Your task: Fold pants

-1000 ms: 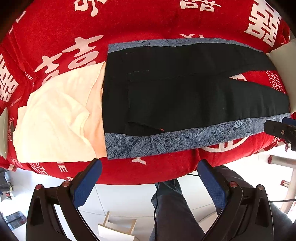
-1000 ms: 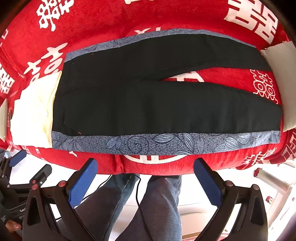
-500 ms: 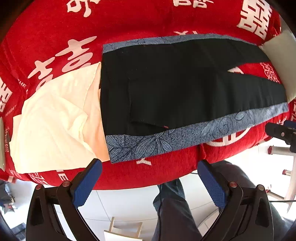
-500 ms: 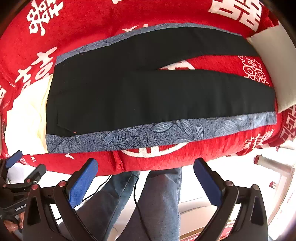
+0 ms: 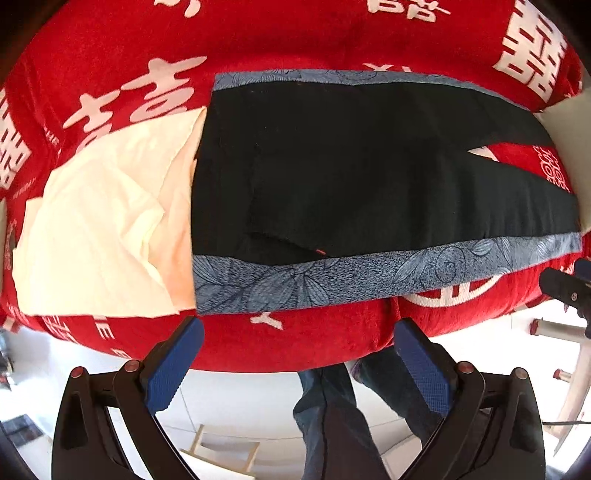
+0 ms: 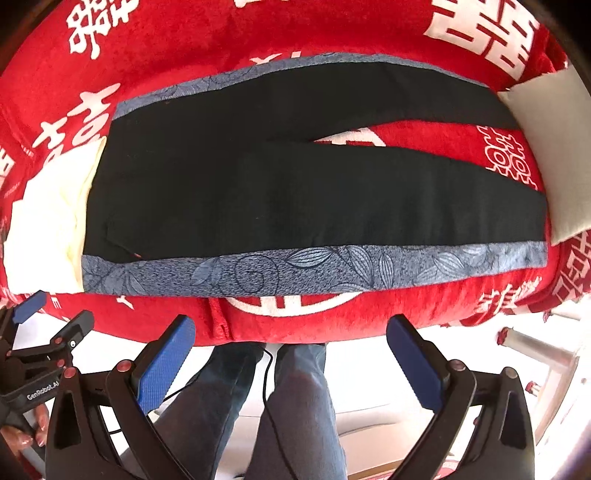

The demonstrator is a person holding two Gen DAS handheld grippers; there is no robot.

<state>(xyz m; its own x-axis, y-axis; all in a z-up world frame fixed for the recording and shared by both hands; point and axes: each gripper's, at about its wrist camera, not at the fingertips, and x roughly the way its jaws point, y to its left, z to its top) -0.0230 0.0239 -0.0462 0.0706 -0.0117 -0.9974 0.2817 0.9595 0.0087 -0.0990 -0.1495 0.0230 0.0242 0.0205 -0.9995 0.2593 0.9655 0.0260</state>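
Note:
Black pants point(image 5: 362, 177) point(image 6: 295, 192) with blue leaf-patterned side stripes lie flat on a red blanket, waistband to the left and both legs spread rightward in a narrow V. My left gripper point(image 5: 295, 365) hangs open off the front edge of the surface, below the near side stripe at the waist end. My right gripper point(image 6: 291, 363) is open too, below the near leg's stripe. Neither touches the cloth. In the right wrist view the left gripper's body point(image 6: 40, 350) shows at the lower left, held by a hand.
A folded cream garment point(image 5: 107, 236) point(image 6: 48, 229) lies left of the waistband. A white pillow point(image 6: 554, 155) sits past the leg ends at right. The red blanket point(image 5: 295, 33) carries white characters. The person's jeans-clad legs point(image 6: 295, 406) stand below the edge.
Both views shifted slightly, and the pants sit a little lower in the frames than half a second ago. Both grippers have stayed open and the pants have not moved.

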